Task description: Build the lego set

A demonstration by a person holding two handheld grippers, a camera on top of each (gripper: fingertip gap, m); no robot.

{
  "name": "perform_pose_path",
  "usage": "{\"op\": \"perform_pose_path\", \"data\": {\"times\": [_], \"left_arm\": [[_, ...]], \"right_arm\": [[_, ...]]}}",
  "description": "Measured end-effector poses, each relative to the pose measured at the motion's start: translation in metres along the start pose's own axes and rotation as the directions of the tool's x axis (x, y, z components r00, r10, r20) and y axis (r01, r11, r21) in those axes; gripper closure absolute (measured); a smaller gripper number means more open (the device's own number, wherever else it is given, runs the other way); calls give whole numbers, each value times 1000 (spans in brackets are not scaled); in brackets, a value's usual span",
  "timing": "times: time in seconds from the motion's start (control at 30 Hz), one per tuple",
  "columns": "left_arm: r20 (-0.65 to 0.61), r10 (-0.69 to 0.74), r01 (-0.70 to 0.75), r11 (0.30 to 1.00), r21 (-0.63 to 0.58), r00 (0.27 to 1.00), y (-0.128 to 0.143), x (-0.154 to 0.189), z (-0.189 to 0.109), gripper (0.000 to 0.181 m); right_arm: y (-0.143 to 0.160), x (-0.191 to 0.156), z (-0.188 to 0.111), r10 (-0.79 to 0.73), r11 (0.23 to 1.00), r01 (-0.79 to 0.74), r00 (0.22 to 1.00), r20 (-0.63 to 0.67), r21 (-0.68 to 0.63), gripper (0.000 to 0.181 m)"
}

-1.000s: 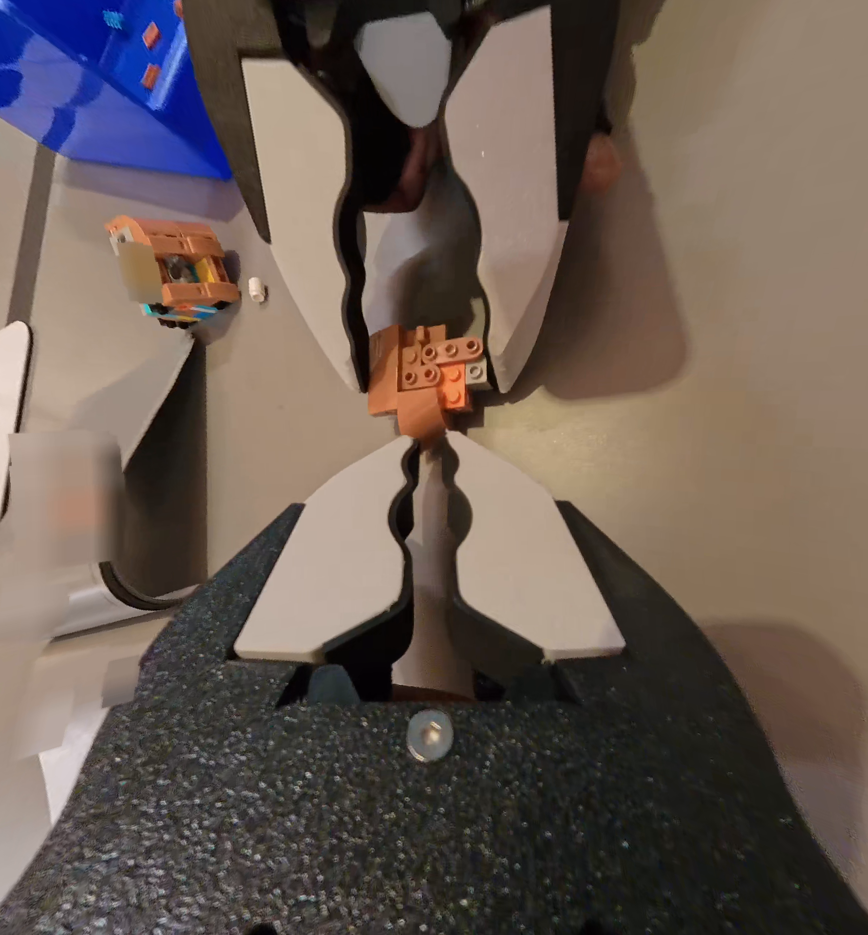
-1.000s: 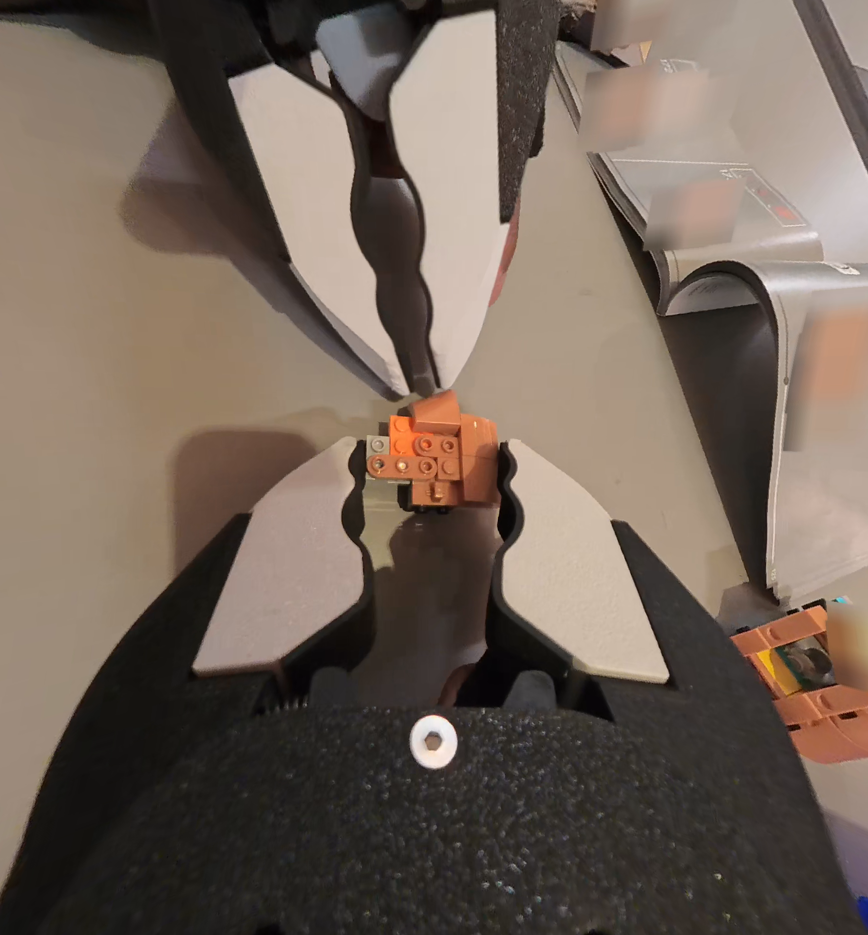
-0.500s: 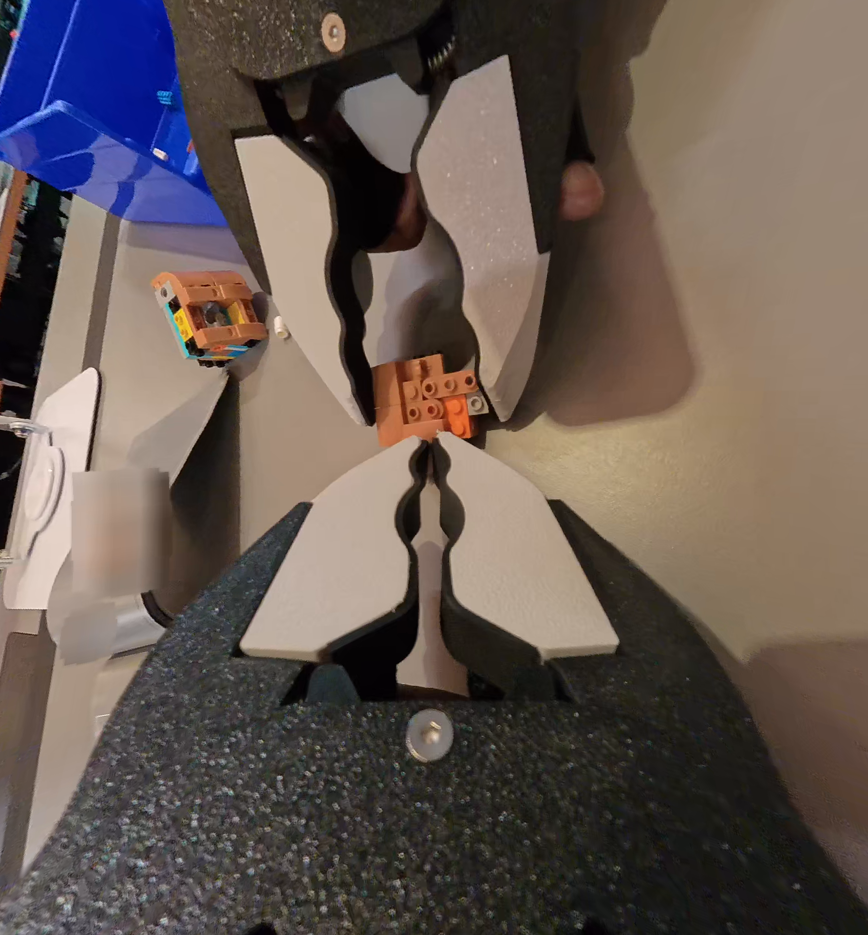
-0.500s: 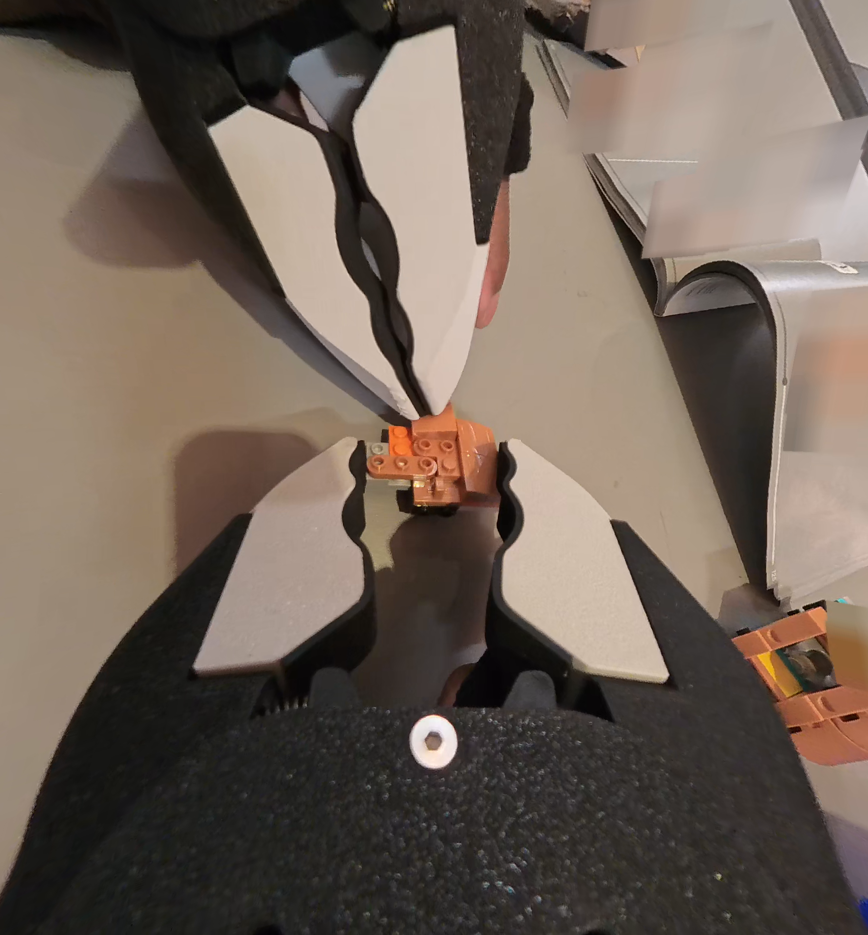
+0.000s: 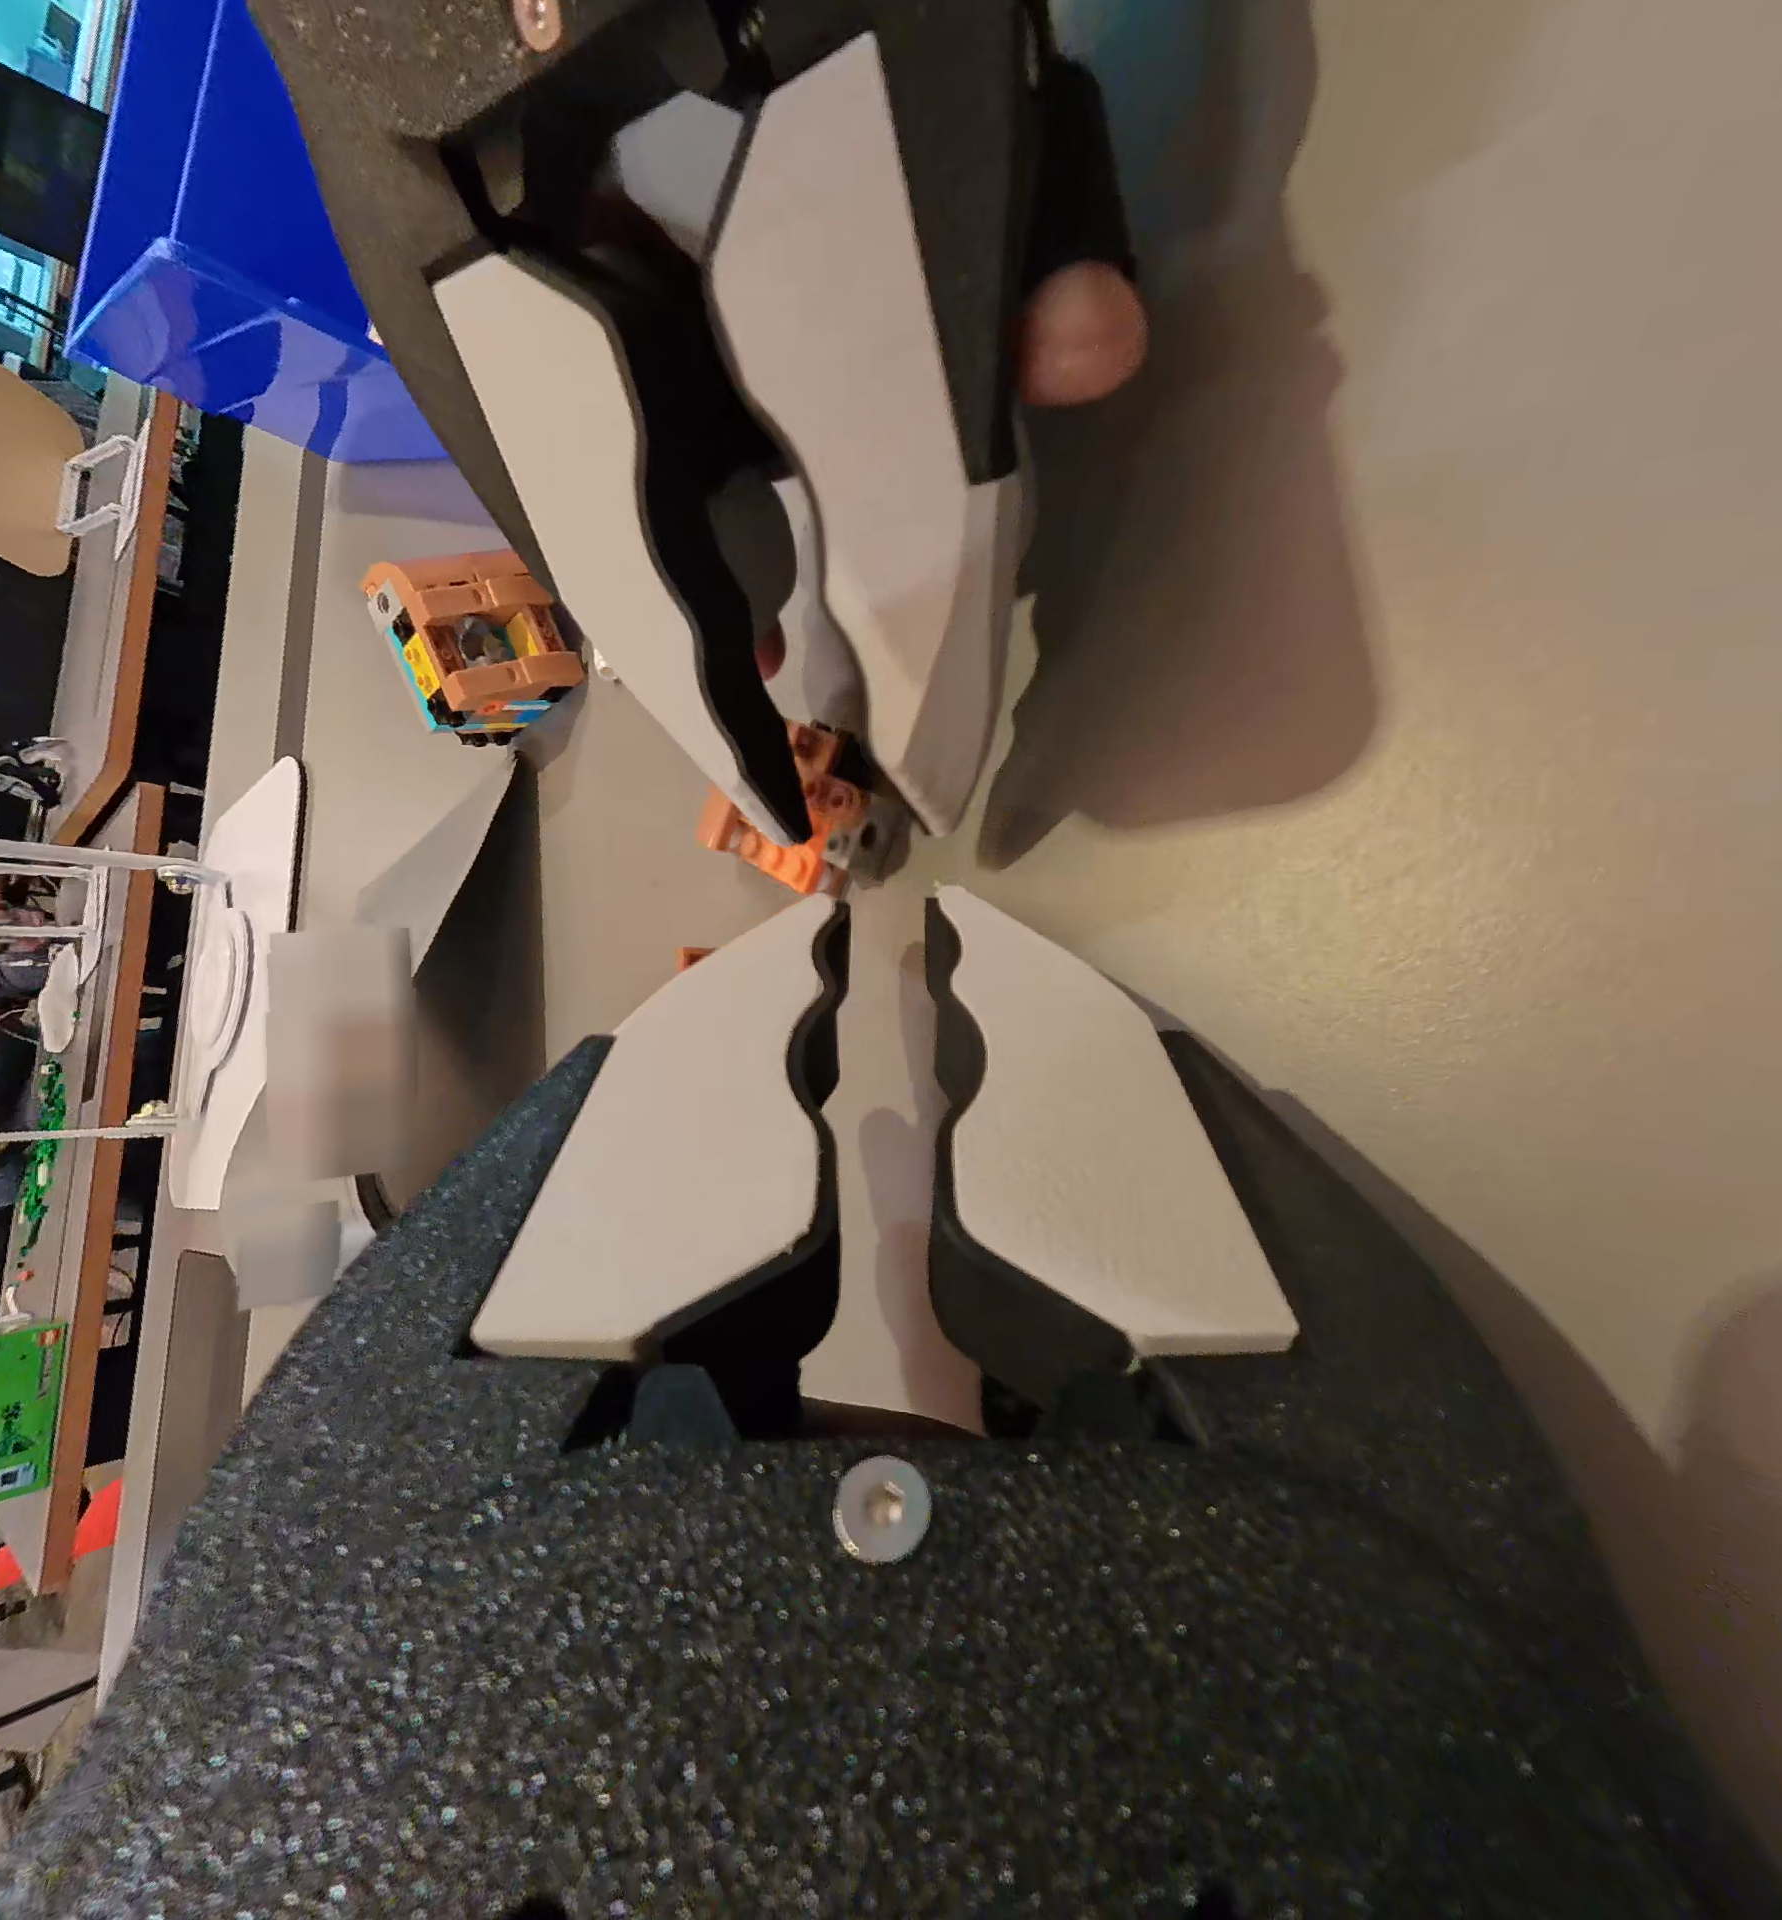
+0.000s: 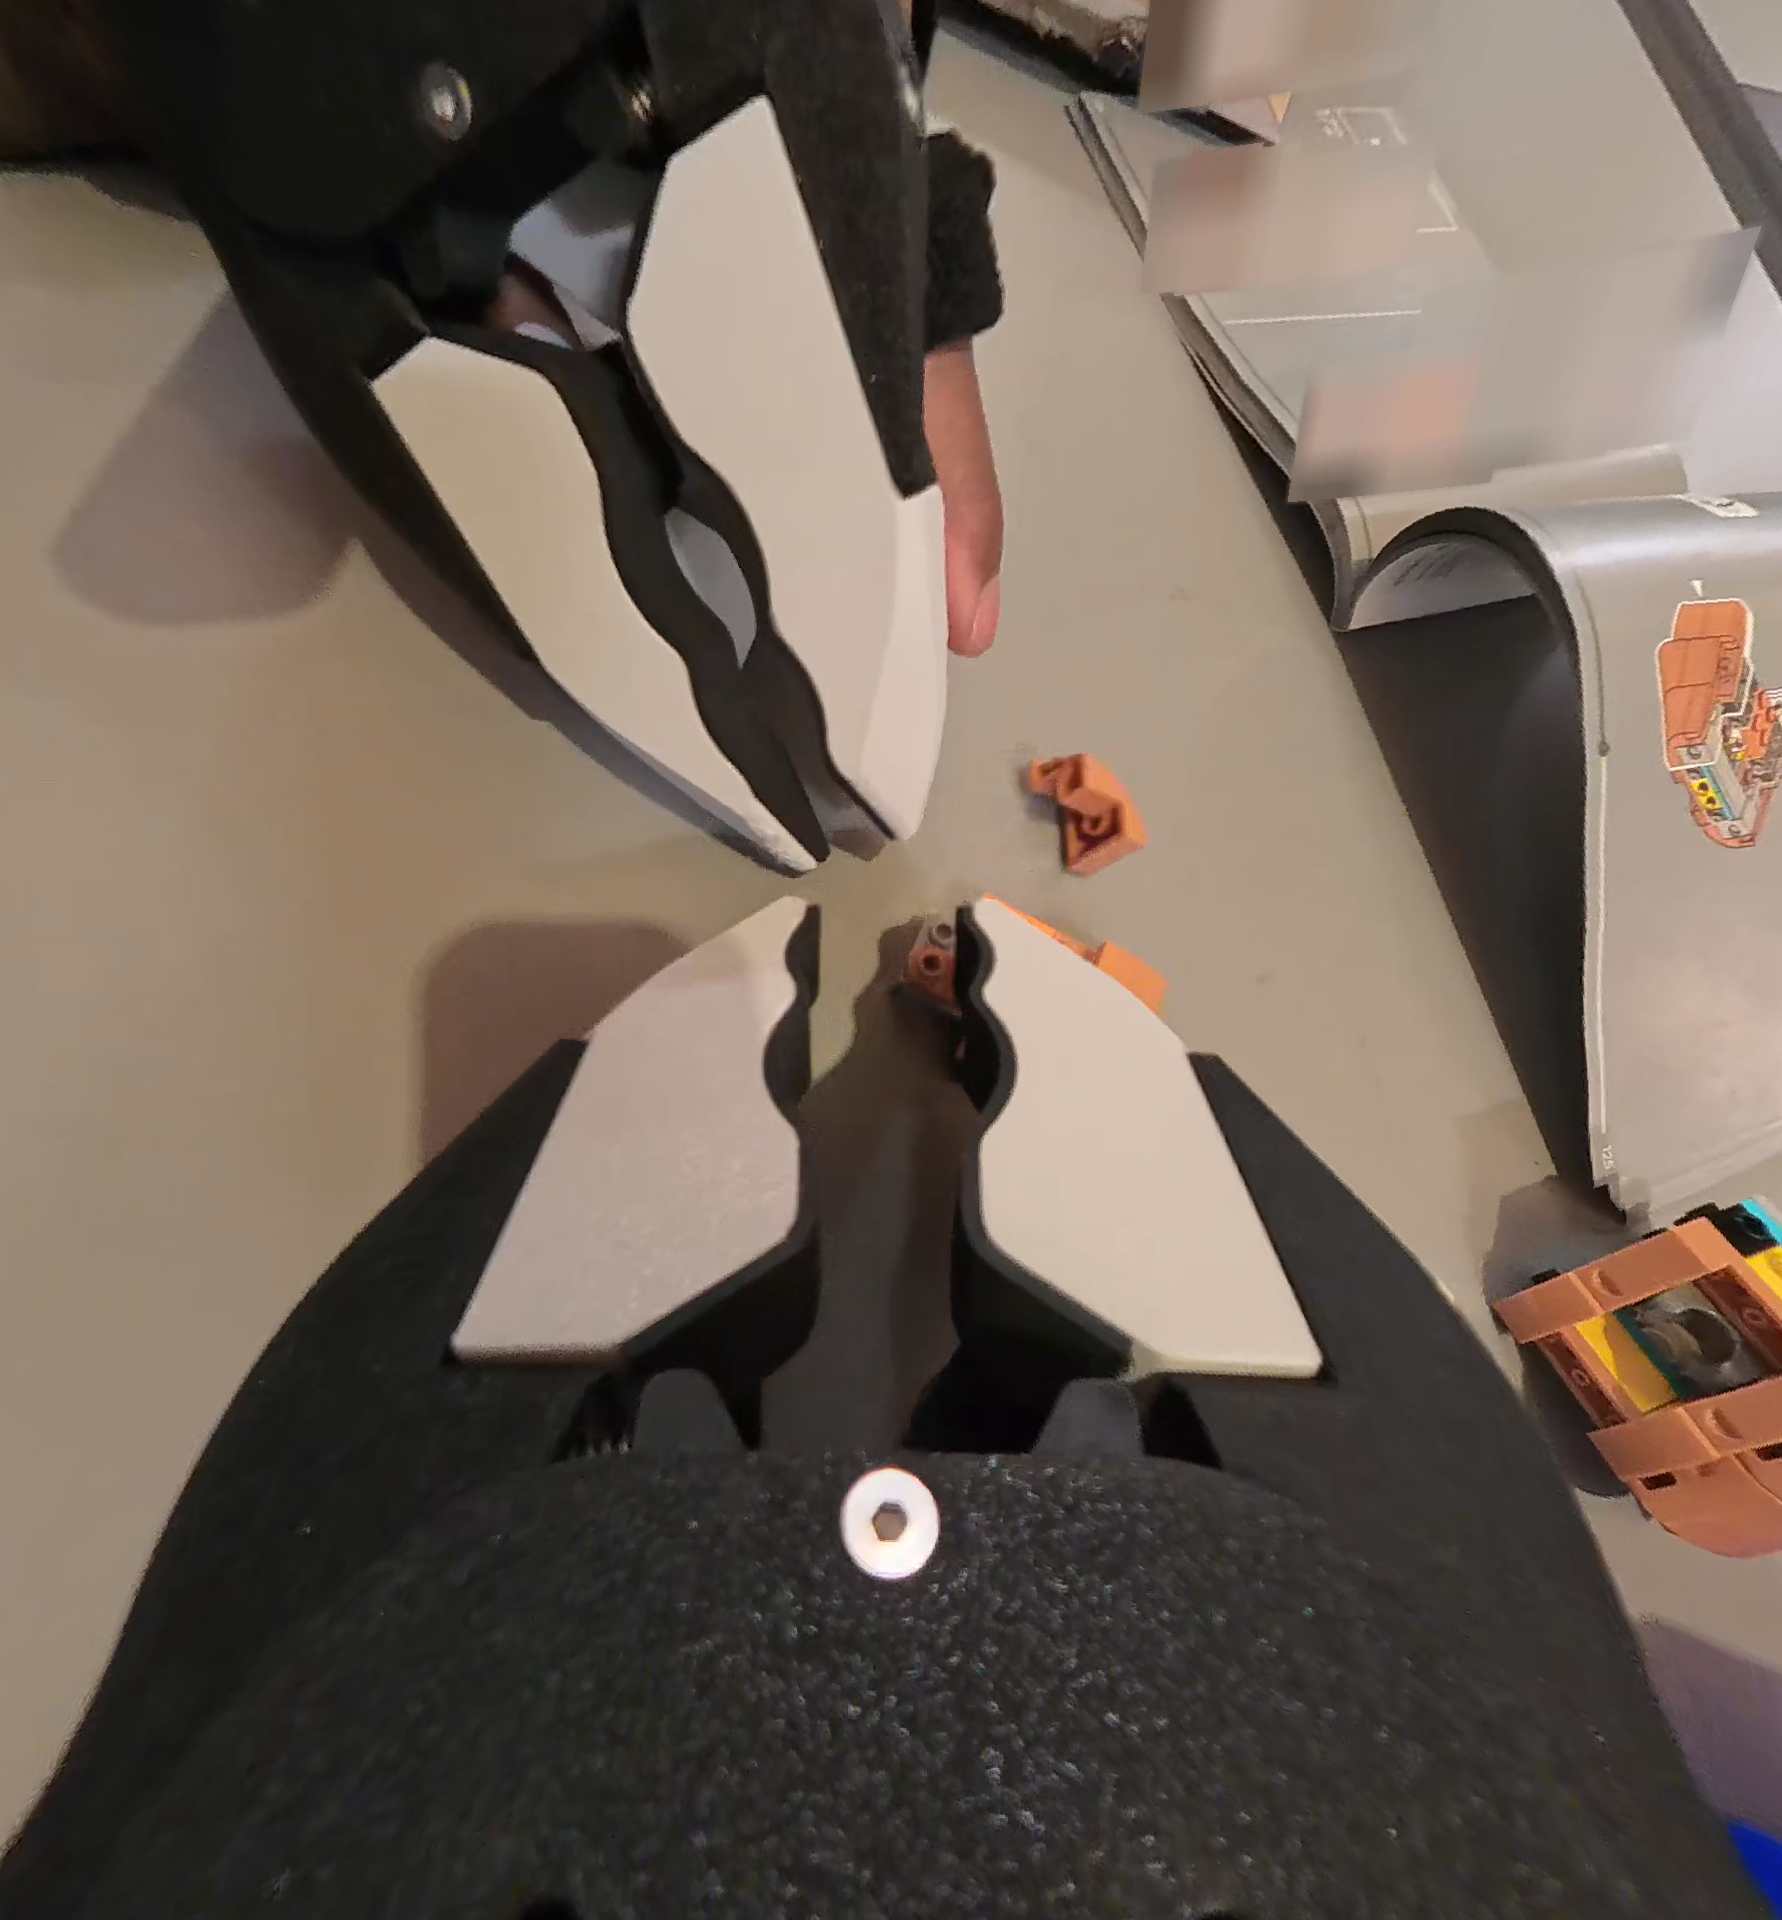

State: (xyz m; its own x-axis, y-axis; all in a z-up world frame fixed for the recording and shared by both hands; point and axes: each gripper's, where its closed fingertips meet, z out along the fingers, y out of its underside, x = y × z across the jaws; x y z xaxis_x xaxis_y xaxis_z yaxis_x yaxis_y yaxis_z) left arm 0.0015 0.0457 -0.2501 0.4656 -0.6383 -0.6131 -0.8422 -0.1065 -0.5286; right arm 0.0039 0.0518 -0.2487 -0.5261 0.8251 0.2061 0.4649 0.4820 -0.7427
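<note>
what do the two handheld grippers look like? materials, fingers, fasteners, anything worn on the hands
Both match: black, grainy, speckled bodies. The left gripper and right gripper each carry two flat pale grey fingers, tapered to points, with wavy black inner edges. Each body has one silver screw with a washer at its centre. No cables show. The left hand wears a black knit cuff, apparently a fingerless glove.

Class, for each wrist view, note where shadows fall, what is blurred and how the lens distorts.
Left wrist view: warm light, the far gripper's dark shadow on the table, edges bent by the wide lens. Right wrist view: soft shadows beside both grippers, booklet partly masked by blur patches, lego body stretched at the edge.
</note>
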Motion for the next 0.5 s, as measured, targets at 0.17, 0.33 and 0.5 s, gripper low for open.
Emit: {"op": "perform_pose_path", "data": {"times": [0.17, 0.33, 0.5], "left_arm": [[40, -85, 85, 996, -13, 996, 10, -14, -7, 165], [58, -289, 290, 957, -20, 956, 28, -34, -12, 163], [50, -400, 403, 914, -52, 915, 36, -46, -3, 157]], "right_arm": [[3, 8, -8, 14, 1000, -14, 999, -50, -13, 147], [15, 21, -15, 159, 983, -170, 977, -143, -69, 128], [23, 16, -7, 216, 962, -236, 965, -150, -137, 112]]}}
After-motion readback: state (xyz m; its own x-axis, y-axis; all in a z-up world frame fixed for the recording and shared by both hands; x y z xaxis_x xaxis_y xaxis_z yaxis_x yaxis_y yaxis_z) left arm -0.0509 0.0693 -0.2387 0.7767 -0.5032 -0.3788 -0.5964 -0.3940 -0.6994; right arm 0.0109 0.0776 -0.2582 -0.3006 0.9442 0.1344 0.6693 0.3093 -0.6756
